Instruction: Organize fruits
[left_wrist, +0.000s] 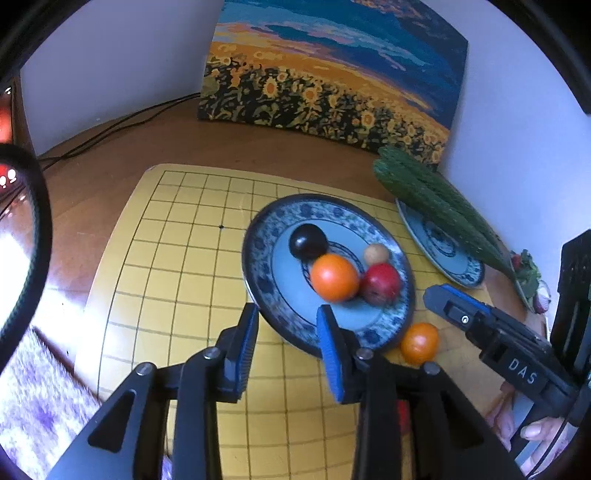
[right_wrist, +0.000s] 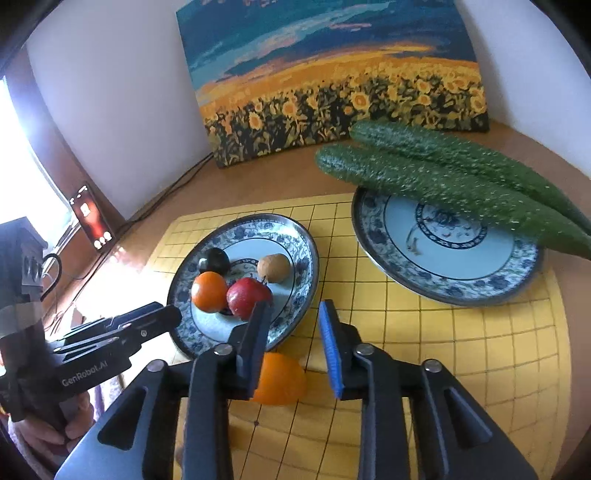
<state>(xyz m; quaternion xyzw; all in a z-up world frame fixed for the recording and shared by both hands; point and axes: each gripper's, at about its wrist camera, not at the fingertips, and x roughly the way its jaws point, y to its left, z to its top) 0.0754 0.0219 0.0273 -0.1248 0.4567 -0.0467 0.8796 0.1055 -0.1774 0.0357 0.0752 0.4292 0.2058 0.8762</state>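
A sunflower-field painting (right_wrist: 332, 81) leans upright against the white wall (right_wrist: 110, 92) at twelve o'clock, its lower edge resting on the brown wooden surface (left_wrist: 110, 177). A yellow board ruled with a dark grid (left_wrist: 177, 236) lies flat on that surface. Black cables (left_wrist: 110, 129) trail along the surface toward ten o'clock, running by the painting's lower corner. A phone with a lit red screen (right_wrist: 90, 218) stands tilted at nine o'clock in the right wrist view, beside a bright window (right_wrist: 22, 177). A purple-patterned cloth (left_wrist: 33, 413) shows at eight o'clock.
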